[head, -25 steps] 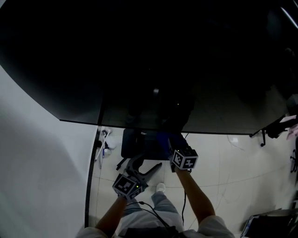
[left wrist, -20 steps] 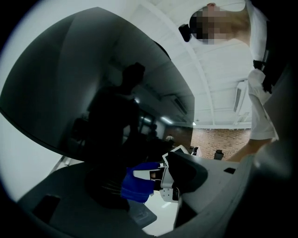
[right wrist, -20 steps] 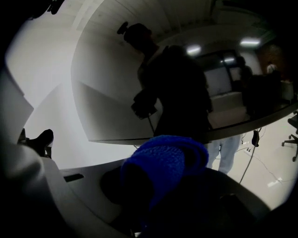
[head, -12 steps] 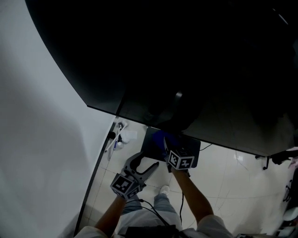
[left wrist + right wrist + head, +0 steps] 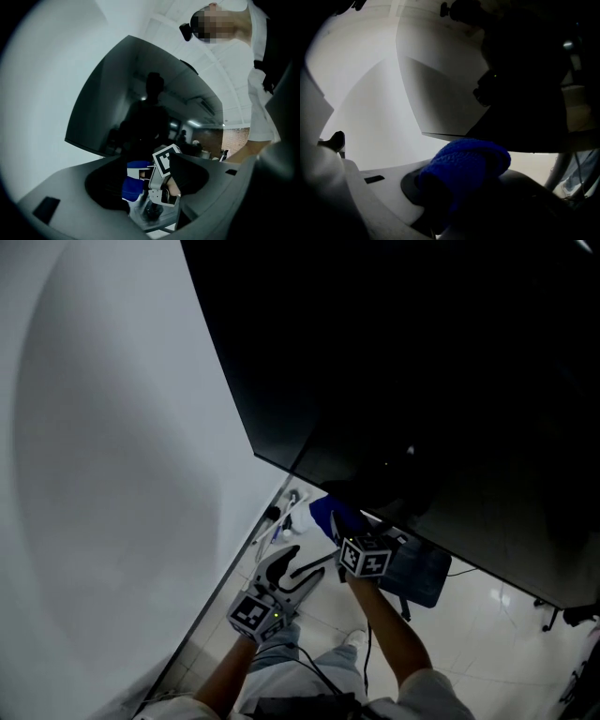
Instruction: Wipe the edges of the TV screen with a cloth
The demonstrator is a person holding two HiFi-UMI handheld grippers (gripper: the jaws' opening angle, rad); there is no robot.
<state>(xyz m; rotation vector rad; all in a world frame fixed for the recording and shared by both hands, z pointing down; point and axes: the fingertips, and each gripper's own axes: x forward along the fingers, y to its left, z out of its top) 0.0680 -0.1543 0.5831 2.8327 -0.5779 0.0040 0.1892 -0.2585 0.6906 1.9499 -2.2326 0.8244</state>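
Note:
The black TV screen [image 5: 422, 362] fills the upper right of the head view; its lower-left corner [image 5: 259, 457] stands out against the white wall. My right gripper [image 5: 339, 523] is shut on a bunched blue cloth [image 5: 332, 514], held just under the TV's bottom edge near that corner. In the right gripper view the blue cloth [image 5: 464, 164] bulges between the jaws, with the TV's bottom edge [image 5: 440, 135] a little beyond it. My left gripper [image 5: 302, 562] hangs lower and to the left, open and empty. Its view looks at the right gripper's marker cube [image 5: 166, 159] and the cloth [image 5: 133, 185].
The white wall [image 5: 112, 474] runs along the left. Cables and a plug strip [image 5: 283, 512] lie at its foot. A dark stand base [image 5: 422, 576] sits on the tiled floor [image 5: 487, 643] below the TV. The person's legs and a cable show at the bottom.
The head view has swung left and up, so the TV's lower-left corner now sits mid-frame. The right gripper has carried the cloth up toward the bottom edge. The left gripper has stayed open.

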